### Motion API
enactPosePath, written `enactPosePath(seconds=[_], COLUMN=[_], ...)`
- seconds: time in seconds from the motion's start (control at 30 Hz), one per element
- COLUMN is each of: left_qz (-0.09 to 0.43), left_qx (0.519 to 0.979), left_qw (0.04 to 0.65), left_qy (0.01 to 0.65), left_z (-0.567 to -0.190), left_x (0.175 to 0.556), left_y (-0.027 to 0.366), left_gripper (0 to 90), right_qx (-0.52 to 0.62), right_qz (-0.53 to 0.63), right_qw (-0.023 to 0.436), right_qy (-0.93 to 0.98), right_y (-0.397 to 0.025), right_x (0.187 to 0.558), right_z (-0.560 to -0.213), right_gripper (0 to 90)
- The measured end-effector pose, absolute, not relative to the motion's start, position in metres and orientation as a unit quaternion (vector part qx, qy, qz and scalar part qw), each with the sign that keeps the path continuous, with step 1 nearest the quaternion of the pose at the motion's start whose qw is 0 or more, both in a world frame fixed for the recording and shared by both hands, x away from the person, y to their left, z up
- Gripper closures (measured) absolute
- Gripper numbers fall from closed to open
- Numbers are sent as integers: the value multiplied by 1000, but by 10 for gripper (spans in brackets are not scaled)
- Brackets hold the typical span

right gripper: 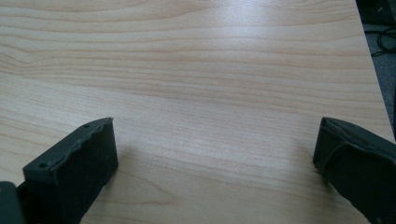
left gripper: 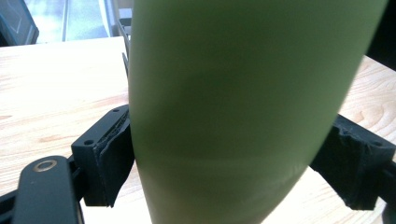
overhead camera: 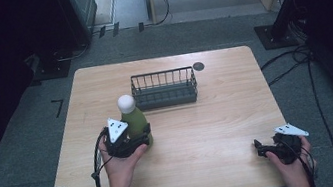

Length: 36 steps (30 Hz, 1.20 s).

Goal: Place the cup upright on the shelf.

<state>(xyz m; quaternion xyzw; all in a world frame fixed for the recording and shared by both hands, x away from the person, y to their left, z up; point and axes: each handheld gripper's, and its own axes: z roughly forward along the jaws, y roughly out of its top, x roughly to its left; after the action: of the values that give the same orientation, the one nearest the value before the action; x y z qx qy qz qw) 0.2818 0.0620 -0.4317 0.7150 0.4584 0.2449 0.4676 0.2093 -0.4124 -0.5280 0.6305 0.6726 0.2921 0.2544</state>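
Note:
A green bottle with a white round cap stands upright at the table's left middle. My left gripper is shut on its lower body. In the left gripper view the bottle sits between both black pads, and its base is hidden. My right gripper rests low near the front right corner of the table. It is open, and bare wood lies between the jaws of this gripper.
A dark wire basket stands just behind and right of the bottle, near the far edge of the wooden table. A small black disc lies by the basket's right end. Cables trail on the floor to the right.

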Motion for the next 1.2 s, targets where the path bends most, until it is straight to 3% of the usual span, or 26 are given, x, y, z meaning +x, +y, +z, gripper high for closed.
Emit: enactPosePath(seconds=[0.37, 1.2], left_qz=[263, 272], left_qx=[718, 716], left_qw=[462, 479], left_qy=[450, 429], left_z=[-435, -418], left_x=[284, 298], left_y=[60, 42], left_gripper=[211, 216], right_qx=[632, 632], right_qz=[292, 292], right_qw=[254, 253], right_qy=[672, 672], right_y=[-412, -412], right_x=[209, 209], right_z=[-528, -528], right_gripper=[0, 0])
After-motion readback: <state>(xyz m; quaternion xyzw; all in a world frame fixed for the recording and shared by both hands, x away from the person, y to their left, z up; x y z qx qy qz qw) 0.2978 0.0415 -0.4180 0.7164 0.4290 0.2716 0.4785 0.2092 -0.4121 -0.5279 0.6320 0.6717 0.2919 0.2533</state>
